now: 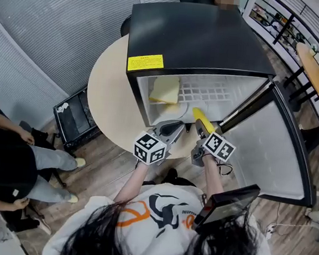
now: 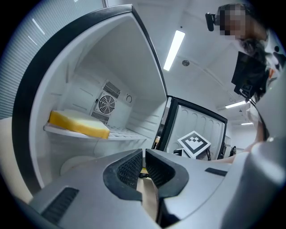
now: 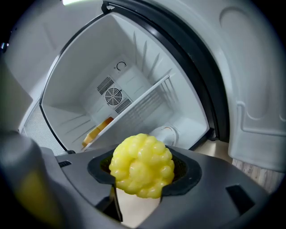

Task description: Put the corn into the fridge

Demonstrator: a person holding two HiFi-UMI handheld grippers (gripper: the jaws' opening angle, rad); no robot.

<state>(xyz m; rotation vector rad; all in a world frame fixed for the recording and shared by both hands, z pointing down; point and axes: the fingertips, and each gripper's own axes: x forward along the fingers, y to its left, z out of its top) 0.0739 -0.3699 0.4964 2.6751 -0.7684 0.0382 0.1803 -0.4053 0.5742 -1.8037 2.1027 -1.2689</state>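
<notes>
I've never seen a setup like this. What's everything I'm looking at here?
fridge: one, black outside and white inside, on the round table, door swung open
sticker: one, yellow, on the fridge's top, front left corner
shelf: one, white grid, inside the fridge
yellow block: one, on the left of the shelf
corn: one cob, yellow, at the fridge's mouth, in the right gripper
round table: one, beige, under the fridge
crate: one, black, on the floor left of the table
seated person: one, dark top, far left
second table: one, wooden, upper right
left gripper: one, grey, shut and empty, before the fridge
right gripper: one, grey, shut on the corn
</notes>
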